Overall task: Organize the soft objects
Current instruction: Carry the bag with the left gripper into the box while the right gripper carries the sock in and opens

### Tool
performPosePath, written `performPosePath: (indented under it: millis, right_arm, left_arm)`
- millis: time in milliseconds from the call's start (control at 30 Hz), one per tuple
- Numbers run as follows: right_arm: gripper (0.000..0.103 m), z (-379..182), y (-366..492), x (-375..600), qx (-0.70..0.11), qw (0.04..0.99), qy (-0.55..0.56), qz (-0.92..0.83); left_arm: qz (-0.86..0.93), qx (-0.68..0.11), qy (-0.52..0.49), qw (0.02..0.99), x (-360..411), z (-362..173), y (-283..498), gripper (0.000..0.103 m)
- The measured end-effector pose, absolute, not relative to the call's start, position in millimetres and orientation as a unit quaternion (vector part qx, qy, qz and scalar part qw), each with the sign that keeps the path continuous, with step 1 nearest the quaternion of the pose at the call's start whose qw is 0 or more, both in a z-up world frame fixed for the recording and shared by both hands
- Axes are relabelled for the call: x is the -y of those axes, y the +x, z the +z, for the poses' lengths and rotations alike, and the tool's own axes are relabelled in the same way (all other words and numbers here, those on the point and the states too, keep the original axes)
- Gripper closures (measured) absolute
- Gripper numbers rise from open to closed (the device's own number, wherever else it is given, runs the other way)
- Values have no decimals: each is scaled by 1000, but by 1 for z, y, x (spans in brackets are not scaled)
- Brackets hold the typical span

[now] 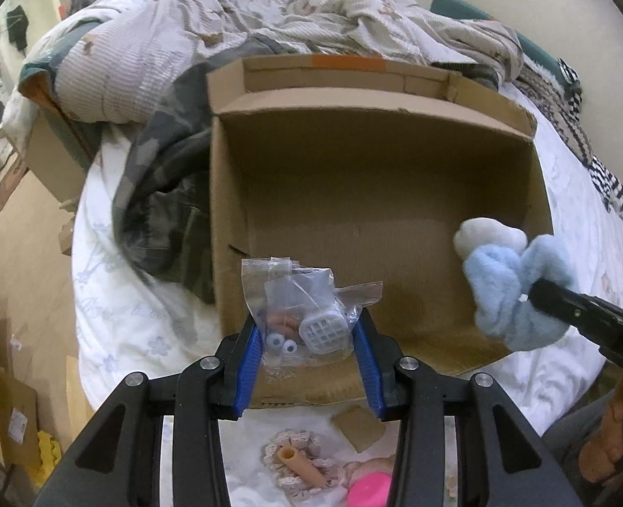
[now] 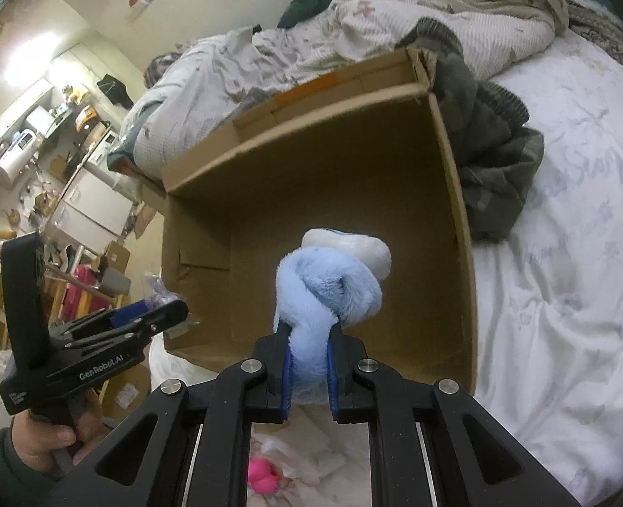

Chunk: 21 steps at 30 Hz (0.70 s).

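"GenRobot.AI" on left tongs [image 2: 159,317] (white lettering).

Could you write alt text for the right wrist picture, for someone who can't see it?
A handheld right gripper clamps a fluffy blue and white plush toy over an open cardboard box sitting on a bed with a white sheet. At left, the left gripper holds a clear plastic bag near the box edge.
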State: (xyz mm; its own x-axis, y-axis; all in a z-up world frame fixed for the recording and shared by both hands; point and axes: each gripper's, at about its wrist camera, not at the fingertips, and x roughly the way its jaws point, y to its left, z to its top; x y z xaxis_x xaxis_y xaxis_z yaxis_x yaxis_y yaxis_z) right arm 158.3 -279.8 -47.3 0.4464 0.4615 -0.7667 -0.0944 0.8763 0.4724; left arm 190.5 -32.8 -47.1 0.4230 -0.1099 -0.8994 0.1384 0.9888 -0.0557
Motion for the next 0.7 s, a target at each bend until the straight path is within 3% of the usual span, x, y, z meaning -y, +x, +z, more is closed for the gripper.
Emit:
performPosePath:
  millis: [700]
  right_arm:
    - [88, -67, 172, 266, -534, 812, 166, 167]
  left_arm:
    - [-76, -554, -14, 829, 42, -69, 196, 65]
